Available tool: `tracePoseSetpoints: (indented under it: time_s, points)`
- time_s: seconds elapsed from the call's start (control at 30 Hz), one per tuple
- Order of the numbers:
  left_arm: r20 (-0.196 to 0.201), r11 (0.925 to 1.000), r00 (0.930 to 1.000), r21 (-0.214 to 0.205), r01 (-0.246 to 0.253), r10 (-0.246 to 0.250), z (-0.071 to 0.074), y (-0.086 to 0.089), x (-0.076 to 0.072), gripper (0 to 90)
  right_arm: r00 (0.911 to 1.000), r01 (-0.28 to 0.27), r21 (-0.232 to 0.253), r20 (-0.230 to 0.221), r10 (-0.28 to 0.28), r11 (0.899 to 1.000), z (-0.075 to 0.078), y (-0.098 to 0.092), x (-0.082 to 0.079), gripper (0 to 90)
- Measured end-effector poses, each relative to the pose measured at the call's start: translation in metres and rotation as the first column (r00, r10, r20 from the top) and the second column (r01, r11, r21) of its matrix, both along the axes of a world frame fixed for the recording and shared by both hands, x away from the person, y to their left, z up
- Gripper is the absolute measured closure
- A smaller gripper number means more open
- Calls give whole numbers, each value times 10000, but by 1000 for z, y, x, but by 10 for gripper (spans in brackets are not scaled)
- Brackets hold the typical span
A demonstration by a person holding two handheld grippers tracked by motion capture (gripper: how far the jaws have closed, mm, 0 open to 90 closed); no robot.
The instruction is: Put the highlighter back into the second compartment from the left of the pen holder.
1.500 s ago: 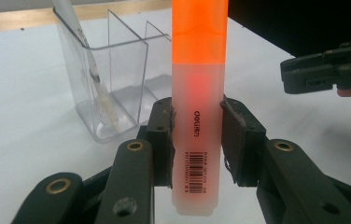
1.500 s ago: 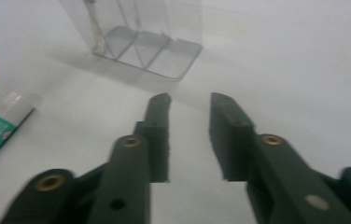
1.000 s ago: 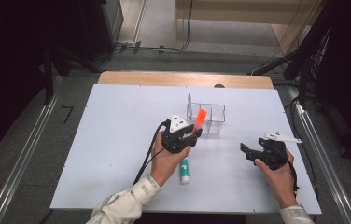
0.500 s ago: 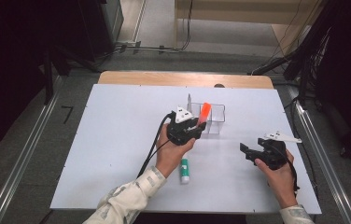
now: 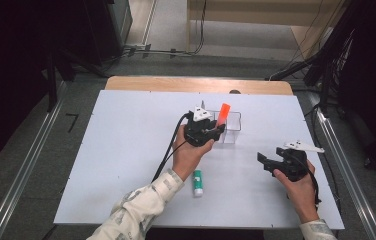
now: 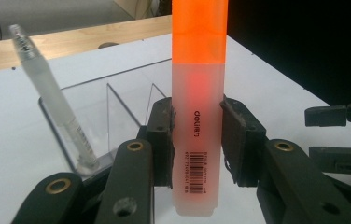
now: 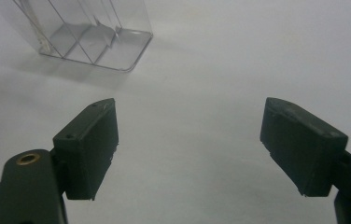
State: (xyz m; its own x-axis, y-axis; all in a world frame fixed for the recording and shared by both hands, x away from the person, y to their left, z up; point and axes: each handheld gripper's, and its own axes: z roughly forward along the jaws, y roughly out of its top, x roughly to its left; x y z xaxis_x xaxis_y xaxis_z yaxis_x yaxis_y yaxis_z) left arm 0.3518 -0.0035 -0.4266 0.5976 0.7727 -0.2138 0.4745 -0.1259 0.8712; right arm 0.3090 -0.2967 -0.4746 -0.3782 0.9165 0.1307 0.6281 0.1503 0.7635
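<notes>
Bright orange cap on the highlighter (image 6: 197, 116), its lower body frosted and pale with a pink glow, black lettering and a barcode down the side. Black jaws on the left gripper (image 6: 197, 140), brass-coloured rivets. The pen (image 6: 52, 98) is clear and frosted, the organiser box (image 5: 228, 127) clear. A white glue stick (image 5: 197, 182) with a green band lies on the white table (image 5: 126, 150). The sleeve (image 5: 141, 210) is pale with a small print.

A glue stick (image 5: 197, 182) with a green cap lies on the white table (image 5: 116, 150).
</notes>
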Motion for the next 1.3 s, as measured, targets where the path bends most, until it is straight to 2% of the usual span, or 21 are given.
tracePoseSetpoints:
  time_s: [0.53, 0.97, 1.3]
  points:
    - [-27, 9997, 9997, 7, 260, -260, 5, -27, 17, 665, 10000, 17, 175, 48, -18, 9998, 2, -3, -1, 182]
    - [82, 9997, 9997, -27, 236, -236, 15, -34, 29, 665, 9999, 74, 283, 80, -76, 9996, 4, -6, -2, 183]
    - [213, 10000, 9997, 30, -79, 78, 18, -29, 36, 665, 9999, 74, 318, 78, -76, 9995, 4, -7, -2, 183]
